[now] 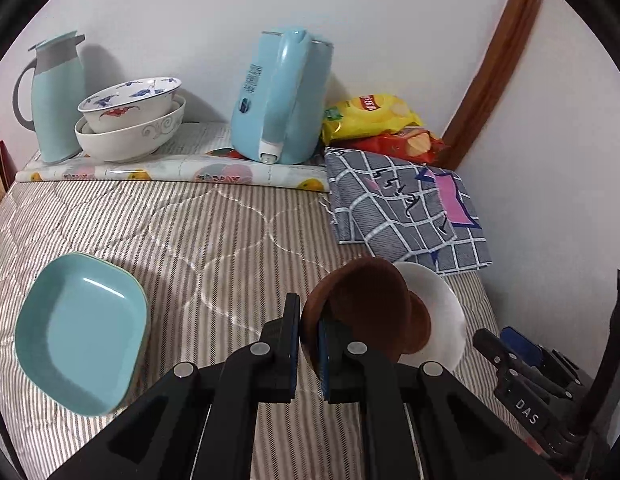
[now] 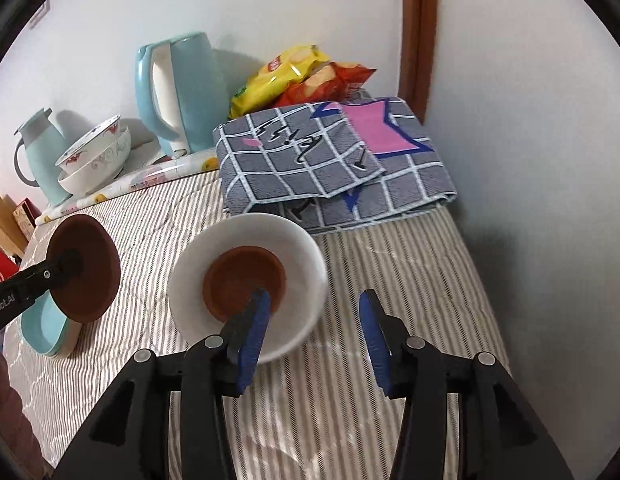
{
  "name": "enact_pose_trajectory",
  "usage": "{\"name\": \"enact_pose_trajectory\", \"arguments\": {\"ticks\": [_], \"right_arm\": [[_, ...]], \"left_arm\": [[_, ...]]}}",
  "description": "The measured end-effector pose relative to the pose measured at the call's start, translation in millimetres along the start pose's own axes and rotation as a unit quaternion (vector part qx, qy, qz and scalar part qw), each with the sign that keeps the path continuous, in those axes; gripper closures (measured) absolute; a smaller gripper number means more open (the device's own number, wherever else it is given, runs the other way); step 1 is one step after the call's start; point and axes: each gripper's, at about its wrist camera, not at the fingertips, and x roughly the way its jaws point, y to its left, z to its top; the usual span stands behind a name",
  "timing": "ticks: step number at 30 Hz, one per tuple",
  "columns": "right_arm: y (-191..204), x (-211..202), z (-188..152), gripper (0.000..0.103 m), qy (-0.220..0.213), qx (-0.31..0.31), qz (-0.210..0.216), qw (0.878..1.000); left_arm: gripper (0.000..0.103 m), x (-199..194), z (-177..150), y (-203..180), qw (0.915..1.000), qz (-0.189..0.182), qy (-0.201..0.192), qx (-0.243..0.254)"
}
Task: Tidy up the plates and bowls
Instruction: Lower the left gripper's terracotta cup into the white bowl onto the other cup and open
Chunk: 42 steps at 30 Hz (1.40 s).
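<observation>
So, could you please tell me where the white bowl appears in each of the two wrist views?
Left wrist view: white bowl at lower right, partly hidden behind the held brown saucer.
Right wrist view: white bowl at centre, a second brown saucer inside.
Shared landmark: the checked grey cloth behind it.

A matt brown bowl [image 2: 245,284] sits inside a glossy white ceramic bowl [image 2: 297,248] on striped quilted cloth bedding [image 2: 390,280], with folded checked cloth [image 2: 310,160] just behind and shiny crisp packets [image 2: 293,76] and a smooth plastic kettle [image 2: 189,88] beyond.
</observation>
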Motion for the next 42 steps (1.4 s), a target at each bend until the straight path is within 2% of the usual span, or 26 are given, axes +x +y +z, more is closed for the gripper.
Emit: {"name": "enact_pose_trajectory", "arguments": {"ticks": [12,22,42], "right_arm": [[-39.6,-20.7,-23.3,0.056,-0.008,0.013,-0.006,1.000],[-64.2,-18.6,-28.2,0.056,-0.007,0.029,-0.008,1.000],[-76.2,3.9,-24.1,0.056,0.010,0.040,-0.005,0.999]], "left_arm": [[0.095,7.7,-7.2,-30.8,0.9998,-0.014,0.008,-0.006],[0.095,41.0,-4.8,-52.8,0.9992,-0.022,0.034,0.006],[0.095,92.2,-4.5,-63.0,0.9968,-0.024,0.075,0.012]]}}
